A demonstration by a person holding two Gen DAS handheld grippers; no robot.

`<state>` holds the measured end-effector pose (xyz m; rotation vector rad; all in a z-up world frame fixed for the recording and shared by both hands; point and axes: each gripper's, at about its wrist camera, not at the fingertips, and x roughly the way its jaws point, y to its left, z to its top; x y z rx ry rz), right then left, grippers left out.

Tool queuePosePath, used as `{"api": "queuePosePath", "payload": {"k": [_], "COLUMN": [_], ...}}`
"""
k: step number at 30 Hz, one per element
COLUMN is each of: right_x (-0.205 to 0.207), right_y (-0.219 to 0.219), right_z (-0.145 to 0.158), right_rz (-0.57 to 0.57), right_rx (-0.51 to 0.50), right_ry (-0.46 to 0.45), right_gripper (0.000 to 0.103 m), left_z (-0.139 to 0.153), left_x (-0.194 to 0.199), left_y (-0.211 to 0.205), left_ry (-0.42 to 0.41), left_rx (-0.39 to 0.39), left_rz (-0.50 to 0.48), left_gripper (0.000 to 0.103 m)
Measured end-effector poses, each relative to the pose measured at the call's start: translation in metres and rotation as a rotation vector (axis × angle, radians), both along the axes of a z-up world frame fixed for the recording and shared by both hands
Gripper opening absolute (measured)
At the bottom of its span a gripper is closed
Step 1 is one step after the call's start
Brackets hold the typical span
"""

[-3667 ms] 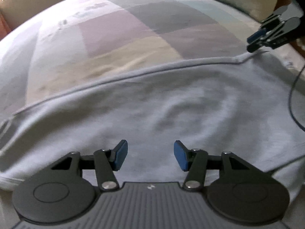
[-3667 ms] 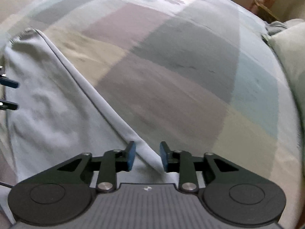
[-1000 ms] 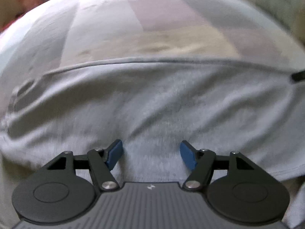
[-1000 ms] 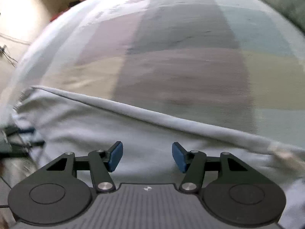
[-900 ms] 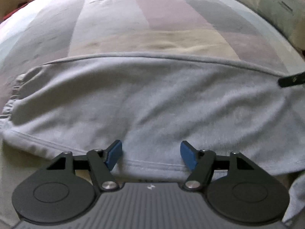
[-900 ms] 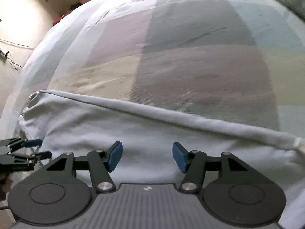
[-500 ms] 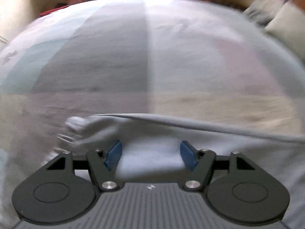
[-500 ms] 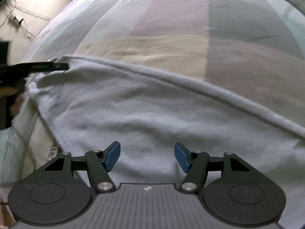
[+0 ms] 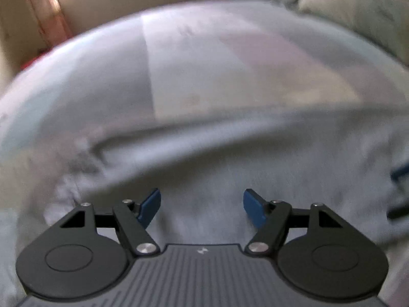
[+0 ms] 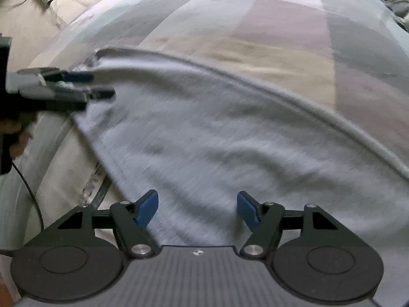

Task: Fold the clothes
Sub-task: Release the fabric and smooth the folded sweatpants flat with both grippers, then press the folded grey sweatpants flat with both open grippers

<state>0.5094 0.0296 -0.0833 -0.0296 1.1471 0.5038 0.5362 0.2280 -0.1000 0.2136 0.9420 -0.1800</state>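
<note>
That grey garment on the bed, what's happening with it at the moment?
A person with a gripper in each hand is folding the grey garment, which lies spread on the patchwork bedspread. The left gripper hovers over the cloth with its jaws closing, and the right gripper hovers with its jaws opening. Neither pinches any fabric yet.

Left wrist view motion-blurred; right hand-held gripper (image 9: 398, 192) cut off at edge
</note>
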Motion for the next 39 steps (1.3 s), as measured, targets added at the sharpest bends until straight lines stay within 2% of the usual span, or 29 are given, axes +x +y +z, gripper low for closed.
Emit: {"api": "queuePosePath", "payload": {"k": [4, 7, 8, 10, 13, 16, 17, 20, 23, 26, 28, 30, 32, 34, 36, 38, 39], "right_x": [-0.013, -0.023, -0.027, -0.029, -0.024, -0.017, -0.015, -0.013, -0.017, -0.021, -0.022, -0.022, -0.02, -0.021, -0.02, -0.019, -0.019], "right_y": [0.003, 0.003, 0.004, 0.007, 0.013, 0.023, 0.026, 0.026, 0.022, 0.023, 0.026, 0.028, 0.03, 0.032, 0.032, 0.031, 0.031], "right_z": [-0.005, -0.005, -0.004, -0.002, -0.001, -0.002, -0.003, -0.004, -0.006, -0.007, -0.008, -0.009, -0.01, -0.011, -0.011, -0.011, -0.012], "right_rz": [0.0, 0.006, 0.012, 0.004, -0.024, -0.026, -0.024, -0.03, -0.027, -0.004, 0.015, 0.017, 0.013, 0.014, 0.013, 0.007, 0.004], "right_rx": [0.007, 0.011, 0.007, 0.003, 0.022, 0.03, 0.031, 0.034, 0.042, 0.033, 0.02, 0.017, 0.009, 0.0, -0.004, 0.002, 0.006], "right_ry": [0.028, 0.06, 0.067, 0.063, 0.043, 0.012, 0.004, 0.013, 0.029, 0.031, 0.029, 0.028, 0.029, 0.029, 0.032, 0.033, 0.032], "right_gripper": [0.084, 0.09, 0.09, 0.09, 0.09, 0.09, 0.09, 0.091, 0.093, 0.099, 0.102, 0.103, 0.103, 0.103, 0.103, 0.103, 0.103], "left_z": [0.001, 0.008, 0.014, 0.023, 0.028, 0.015, 0.009, -0.004, -0.002, 0.006, 0.014, 0.024, 0.028, 0.022, 0.004, 0.002, 0.002], "left_x": [-0.019, -0.022, -0.022, -0.016, 0.004, 0.032, 0.038, 0.026, -0.009, -0.02, -0.009, 0.005, 0.026, 0.045, 0.061, 0.059, 0.061], "left_y": [0.02, 0.03, 0.029, 0.024, 0.011, -0.005, -0.008, -0.001, 0.012, 0.016, 0.016, 0.016, 0.018, 0.021, 0.031, 0.039, 0.041], "left_ry": [0.037, 0.103, 0.093, 0.051, -0.024, -0.038, -0.008, 0.024, 0.07, 0.106, 0.09, 0.001, -0.052, -0.025, 0.096, 0.066, 0.062], "left_rx": [-0.066, -0.055, -0.044, -0.035, -0.062, -0.104, -0.107, -0.116, -0.112, -0.102, -0.11, -0.144, -0.204, -0.269, -0.307, -0.317, -0.288], "left_rz": [0.075, 0.101, 0.087, 0.052, 0.004, -0.024, -0.017, 0.02, 0.04, 0.027, 0.029, 0.04, 0.073, 0.112, 0.189, 0.183, 0.172], "left_gripper": [0.076, 0.075, 0.071, 0.071, 0.072, 0.072, 0.072, 0.075, 0.076, 0.076, 0.075, 0.075, 0.075, 0.075, 0.072, 0.076, 0.076]}}
